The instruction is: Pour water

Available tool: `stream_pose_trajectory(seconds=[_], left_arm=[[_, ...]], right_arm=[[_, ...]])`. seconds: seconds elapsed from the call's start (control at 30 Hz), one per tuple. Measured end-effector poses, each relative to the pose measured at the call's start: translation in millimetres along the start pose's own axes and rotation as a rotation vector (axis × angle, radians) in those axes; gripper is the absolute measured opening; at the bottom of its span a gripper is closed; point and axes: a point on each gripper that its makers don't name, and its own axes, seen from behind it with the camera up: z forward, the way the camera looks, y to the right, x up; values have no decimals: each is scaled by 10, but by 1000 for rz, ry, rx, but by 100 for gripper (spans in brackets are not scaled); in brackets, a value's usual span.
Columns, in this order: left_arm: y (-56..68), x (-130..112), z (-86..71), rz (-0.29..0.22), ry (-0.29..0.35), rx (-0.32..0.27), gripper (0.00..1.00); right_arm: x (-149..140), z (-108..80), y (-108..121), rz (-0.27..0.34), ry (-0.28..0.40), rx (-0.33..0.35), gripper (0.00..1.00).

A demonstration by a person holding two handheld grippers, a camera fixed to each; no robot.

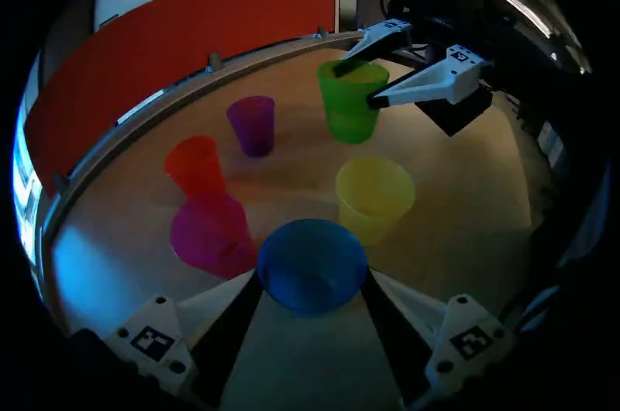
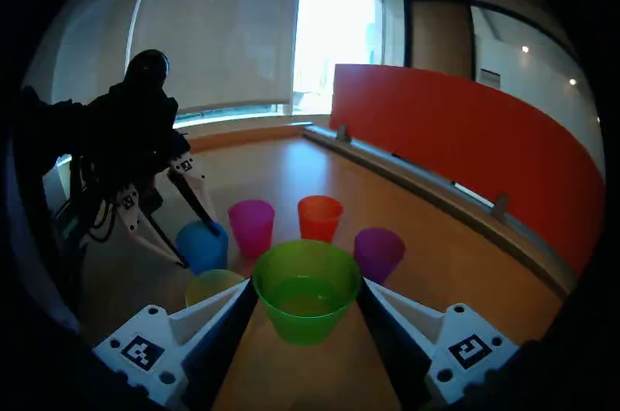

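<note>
The left gripper (image 1: 312,281) is closed around the blue cup (image 1: 312,256), a finger pressed on each side. The right gripper (image 2: 307,287) clamps the green cup (image 2: 307,322) the same way. The green cup holds a shallow pool of water (image 2: 304,304); I cannot tell whether the blue one holds anything. The main risk, as I judge it, is a spill. These cups look thin and flexible, so a harder squeeze could buckle a wall or let a cup slip as it tips, and a fast tilt would send water past the rim onto the surface (image 1: 465,202). The second risk is a knock. Just ahead of the left gripper, the magenta cup (image 1: 211,233) stands to its left and the yellow cup (image 1: 374,195) to its right, with the orange cup (image 1: 194,165) and the purple cup (image 1: 252,124) farther ahead. From the right gripper, the purple cup stands just beyond its right finger and the yellow just beyond its left, so a sideways swing could topple a light cup. The two grippers face each other across this cluster, and bringing them together low risks fingers colliding. Open room lies upward and over the bare wood to the left gripper's right. A raised rail (image 2: 434,182) under the red panel (image 2: 480,132) closes off the right gripper's right side.
</note>
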Motion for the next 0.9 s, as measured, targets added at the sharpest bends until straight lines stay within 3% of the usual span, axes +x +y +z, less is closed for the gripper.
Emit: stream_pose_trajectory(seconds=[0.47, 0.9], left_arm=[[21, -119, 36, 1, -18, -9, 87], [26, -239, -25, 41, -65, 8, 92]], right_arm=[[-136, 59, 19, 3, -24, -9, 92], [-393, 175, 20, 16, -66, -9, 92]])
